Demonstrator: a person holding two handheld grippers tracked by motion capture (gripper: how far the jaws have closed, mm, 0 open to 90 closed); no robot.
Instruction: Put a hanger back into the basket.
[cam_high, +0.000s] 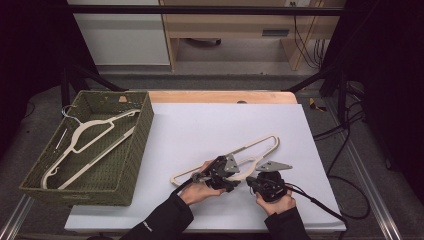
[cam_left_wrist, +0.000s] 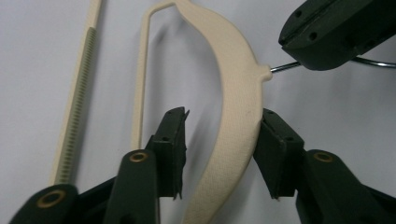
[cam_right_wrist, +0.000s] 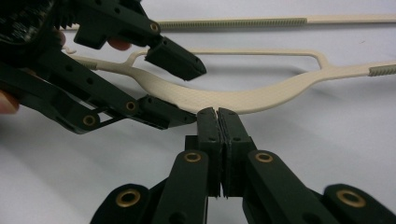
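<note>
Curved, matte cream plastic hanger (cam_left_wrist: 236, 116) with ridged bar, metal hook.

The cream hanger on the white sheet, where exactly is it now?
In the high view the cream hanger lies right of the green basket, its curved neck between the left gripper jaws.

In the high view the left gripper (cam_high: 231, 176) and right gripper (cam_high: 256, 181) cover the cream hanger's (cam_high: 260, 145) neck. In the right gripper view the shut jaws hide its metal hook. The left gripper view cuts off the hanger's lower arm.
</note>
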